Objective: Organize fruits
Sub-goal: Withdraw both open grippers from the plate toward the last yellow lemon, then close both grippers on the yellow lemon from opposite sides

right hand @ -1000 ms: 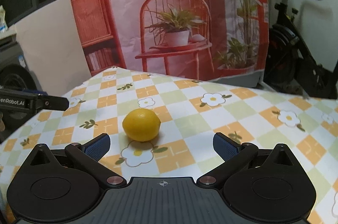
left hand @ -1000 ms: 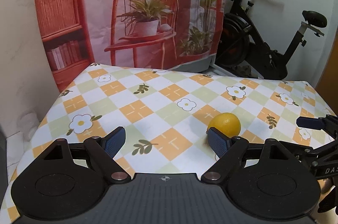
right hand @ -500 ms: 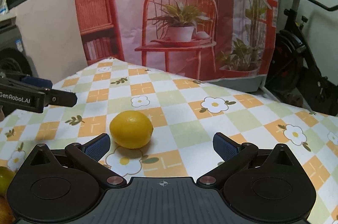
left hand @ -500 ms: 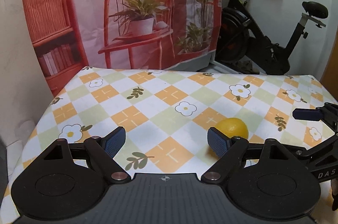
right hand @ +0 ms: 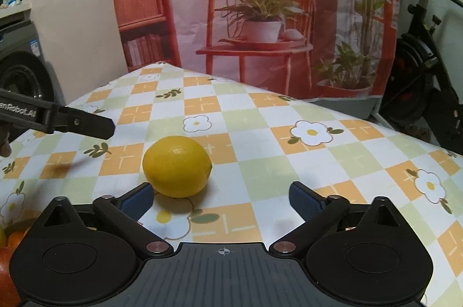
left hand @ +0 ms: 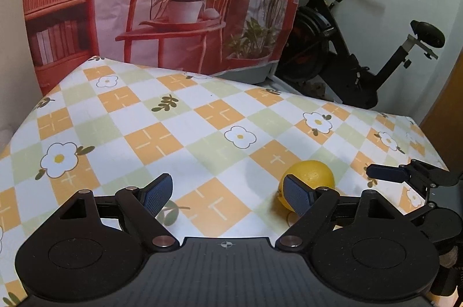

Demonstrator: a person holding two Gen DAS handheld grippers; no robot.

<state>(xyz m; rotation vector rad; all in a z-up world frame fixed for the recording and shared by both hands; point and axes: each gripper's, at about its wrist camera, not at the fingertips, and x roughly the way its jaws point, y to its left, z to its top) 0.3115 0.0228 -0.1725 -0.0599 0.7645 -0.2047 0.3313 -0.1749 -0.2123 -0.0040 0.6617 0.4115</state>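
Note:
A yellow lemon (right hand: 177, 165) lies on the checked tablecloth (right hand: 260, 159), just ahead of the left finger of my right gripper (right hand: 222, 198), which is open and empty. In the left wrist view the lemon (left hand: 311, 178) sits partly behind the right finger of my left gripper (left hand: 228, 192), also open and empty. The right gripper's finger (left hand: 386, 173) reaches in from the right there. The left gripper's finger (right hand: 84, 122) reaches in from the left in the right wrist view.
More fruit, orange and red (right hand: 8, 246), shows at the lower left edge of the right wrist view. A printed backdrop (left hand: 179, 3) hangs behind the table. An exercise bike (left hand: 361, 52) stands at the back right. The table's right edge (left hand: 428, 139) is near.
Both grippers have shifted over the table; the lemon now looks closer and larger in the right wrist view. The lemon itself has not moved. Both jaws stay open.

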